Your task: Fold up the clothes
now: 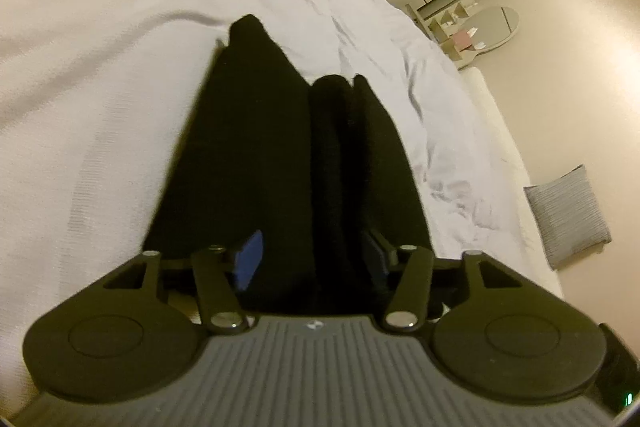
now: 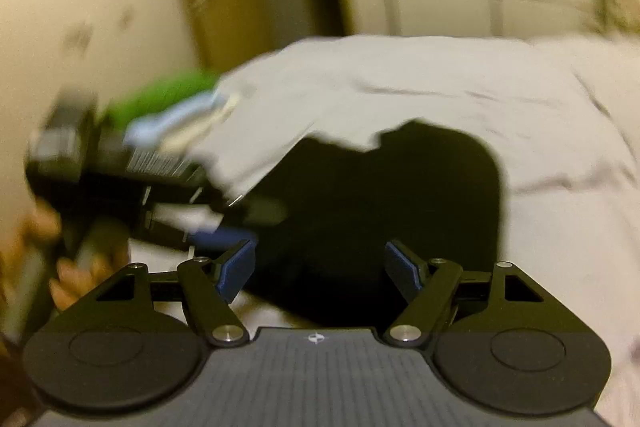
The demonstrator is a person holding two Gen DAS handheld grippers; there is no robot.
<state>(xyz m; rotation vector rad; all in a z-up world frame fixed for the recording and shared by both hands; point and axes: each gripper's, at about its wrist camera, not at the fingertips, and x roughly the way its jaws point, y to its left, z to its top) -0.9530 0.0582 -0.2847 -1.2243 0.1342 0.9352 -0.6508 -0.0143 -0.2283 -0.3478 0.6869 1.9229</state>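
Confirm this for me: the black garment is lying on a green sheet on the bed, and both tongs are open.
Not quite: the sheet is white, not green, as the left wrist view shows plainly. The black garment does lie on it, and both the left tongs and the right tongs are open.

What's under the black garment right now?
The black garment lies on a white bedsheet, which shows all around it. Whatever sits directly beneath the cloth is covered and cannot be seen.
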